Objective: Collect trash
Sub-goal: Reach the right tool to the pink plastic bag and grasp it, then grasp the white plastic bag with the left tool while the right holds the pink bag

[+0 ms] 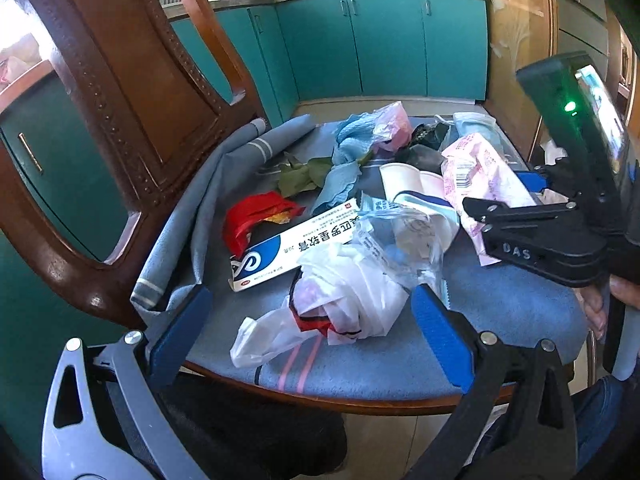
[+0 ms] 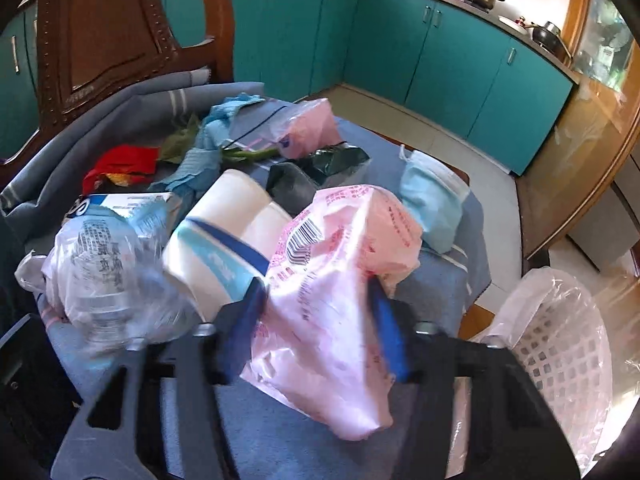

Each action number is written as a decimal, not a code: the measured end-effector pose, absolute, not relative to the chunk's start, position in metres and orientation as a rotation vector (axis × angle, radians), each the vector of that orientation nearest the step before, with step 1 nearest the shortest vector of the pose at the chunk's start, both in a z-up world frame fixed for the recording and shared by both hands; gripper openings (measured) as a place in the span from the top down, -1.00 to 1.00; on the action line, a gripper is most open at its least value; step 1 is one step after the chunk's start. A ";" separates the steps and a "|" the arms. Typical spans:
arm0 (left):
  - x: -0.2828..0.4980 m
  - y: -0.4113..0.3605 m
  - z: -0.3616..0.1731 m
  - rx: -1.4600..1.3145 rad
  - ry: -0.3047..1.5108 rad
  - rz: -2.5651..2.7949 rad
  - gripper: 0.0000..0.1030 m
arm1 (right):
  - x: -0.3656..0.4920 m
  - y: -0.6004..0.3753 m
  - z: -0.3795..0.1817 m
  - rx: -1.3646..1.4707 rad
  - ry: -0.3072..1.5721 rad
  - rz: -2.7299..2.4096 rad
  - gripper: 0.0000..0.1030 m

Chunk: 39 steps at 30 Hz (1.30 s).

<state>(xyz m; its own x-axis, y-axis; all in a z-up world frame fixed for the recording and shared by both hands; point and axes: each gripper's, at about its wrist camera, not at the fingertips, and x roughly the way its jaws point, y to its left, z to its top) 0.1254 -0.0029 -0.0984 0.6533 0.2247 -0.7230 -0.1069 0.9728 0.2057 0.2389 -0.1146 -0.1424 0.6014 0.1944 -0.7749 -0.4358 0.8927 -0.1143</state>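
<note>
Trash lies on a chair seat covered by a blue cloth [image 1: 500, 300]. My right gripper [image 2: 316, 312] is shut on a pink printed plastic bag [image 2: 332, 280], which also shows in the left wrist view [image 1: 480, 176]. My left gripper [image 1: 312, 316] is open, its blue pads either side of a crumpled white bag [image 1: 340, 304]. Nearby lie a white-blue medicine box [image 1: 292, 244], a red wrapper [image 1: 252, 216], a clear plastic bag [image 1: 400, 236], paper cups [image 1: 408, 180], blue tissue [image 1: 340, 184] and a face mask [image 2: 432, 200].
A white basket lined with a clear bag [image 2: 560, 344] stands on the floor right of the chair. The wooden chair back [image 1: 132, 92] rises on the left. Teal cabinets [image 1: 384, 44] line the far wall, with pots on the counter.
</note>
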 end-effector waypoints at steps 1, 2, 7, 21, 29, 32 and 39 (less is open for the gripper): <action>0.126 -0.002 -0.099 0.148 0.840 0.190 -0.94 | 0.238 -0.115 -0.141 -0.304 0.851 0.376 0.14; 0.125 -0.002 -0.099 0.146 0.842 0.193 -0.94 | 0.237 -0.116 -0.139 -0.297 0.847 0.381 0.16; 0.124 -0.001 -0.101 0.137 0.851 0.200 -0.94 | 0.232 -0.127 -0.129 -0.253 0.837 0.394 0.24; 0.124 -0.003 -0.104 0.136 0.864 0.206 -0.94 | 0.220 -0.132 -0.114 -0.227 0.819 0.429 0.28; 0.124 0.000 -0.108 0.122 0.874 0.209 -0.94 | 0.218 -0.134 -0.112 -0.212 0.817 0.436 0.28; 0.123 0.002 -0.108 0.119 0.873 0.209 -0.94 | 0.217 -0.136 -0.110 -0.205 0.812 0.436 0.28; 0.127 0.027 -0.102 0.000 0.878 0.162 -0.94 | 0.214 -0.143 -0.105 -0.183 0.802 0.430 0.28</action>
<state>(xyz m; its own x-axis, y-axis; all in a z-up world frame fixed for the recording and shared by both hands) 0.1271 0.0269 -0.1018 0.6271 0.1415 -0.7660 -0.1418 0.9877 0.0664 0.2140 -0.1434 -0.1048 0.6144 0.3027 -0.7286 -0.4392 0.8984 0.0028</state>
